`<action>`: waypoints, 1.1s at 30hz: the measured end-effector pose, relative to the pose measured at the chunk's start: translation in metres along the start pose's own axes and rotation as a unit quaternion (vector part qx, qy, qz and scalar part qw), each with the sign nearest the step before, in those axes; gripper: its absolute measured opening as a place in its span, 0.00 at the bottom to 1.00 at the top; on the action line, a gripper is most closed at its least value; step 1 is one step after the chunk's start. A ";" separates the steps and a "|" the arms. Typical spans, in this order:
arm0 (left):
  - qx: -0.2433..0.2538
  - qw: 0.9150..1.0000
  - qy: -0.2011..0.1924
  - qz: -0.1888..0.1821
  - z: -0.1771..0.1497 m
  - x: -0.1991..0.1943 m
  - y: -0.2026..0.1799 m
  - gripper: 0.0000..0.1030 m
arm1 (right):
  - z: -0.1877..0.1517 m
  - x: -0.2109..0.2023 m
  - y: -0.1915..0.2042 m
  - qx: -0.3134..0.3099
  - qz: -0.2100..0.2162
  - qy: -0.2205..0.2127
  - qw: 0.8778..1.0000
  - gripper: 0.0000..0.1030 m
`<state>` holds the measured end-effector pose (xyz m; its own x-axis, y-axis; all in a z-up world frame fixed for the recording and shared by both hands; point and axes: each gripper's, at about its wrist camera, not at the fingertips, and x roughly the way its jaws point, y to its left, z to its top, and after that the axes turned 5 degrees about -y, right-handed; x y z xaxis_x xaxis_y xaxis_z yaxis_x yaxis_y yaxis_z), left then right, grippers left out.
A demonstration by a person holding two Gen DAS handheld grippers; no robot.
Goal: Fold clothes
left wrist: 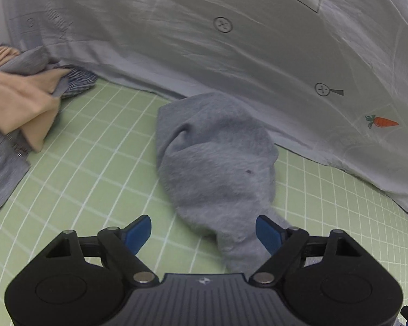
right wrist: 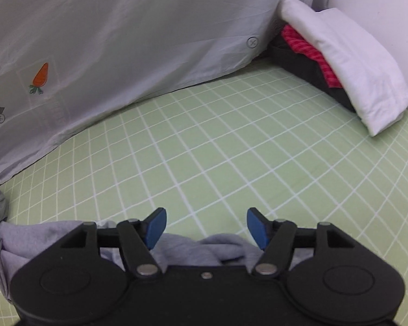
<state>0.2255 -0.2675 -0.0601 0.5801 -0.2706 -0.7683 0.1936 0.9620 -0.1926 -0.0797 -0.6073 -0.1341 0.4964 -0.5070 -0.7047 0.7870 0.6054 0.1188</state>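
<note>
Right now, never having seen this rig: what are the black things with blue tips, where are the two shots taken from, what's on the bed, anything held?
No robot arm here. A person carries a two-finger tool in each hand, and a fisheye camera on each looks forward along its blue pads. One picture is from the left tool, the other from the right tool.

The surface is a green grid-patterned sheet, with a pale grey duvet with a carrot print bunched behind it. A crumpled grey sweatshirt lies in front of the left tool and reaches under the right one. Far left is a pile of beige and grey clothes; far right, folded clothes, a white one on top.

Both tools stand open and hold nothing.
</note>
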 end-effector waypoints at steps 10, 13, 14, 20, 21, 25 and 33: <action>-0.022 0.999 0.043 -0.008 -0.008 0.041 0.007 0.06 | -0.032 0.000 0.029 -0.054 0.009 0.045 0.997 0.76; -0.032 0.999 0.035 0.008 -0.027 0.016 0.034 0.05 | -0.040 0.001 0.026 -0.076 -0.005 0.055 0.996 0.73; -0.038 0.999 0.034 0.013 -0.036 0.006 0.044 0.04 | -0.042 0.000 0.025 -0.081 -0.006 0.055 0.995 0.73; -0.104 0.991 0.074 0.049 -0.110 -0.049 0.106 0.02 | -0.044 -0.007 0.008 -0.069 -0.018 0.058 0.996 0.62; -0.108 0.989 0.082 0.057 -0.121 -0.056 0.112 0.02 | -0.045 -0.009 0.006 -0.067 -0.019 0.058 0.996 0.61; -0.123 0.987 0.081 0.064 -0.140 -0.078 0.124 0.04 | -0.050 -0.018 0.008 -0.087 -0.013 0.048 0.995 0.61; -0.009 0.999 0.019 0.039 -0.097 -0.087 0.069 0.46 | -0.044 -0.031 0.014 -0.101 -0.005 0.021 0.995 0.71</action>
<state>0.1116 -0.1743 -0.0655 0.5624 -0.1939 -0.8038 0.1346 0.9806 -0.1424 -0.1000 -0.5561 -0.1415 0.4698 -0.4909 -0.7337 0.7007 0.7129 -0.0283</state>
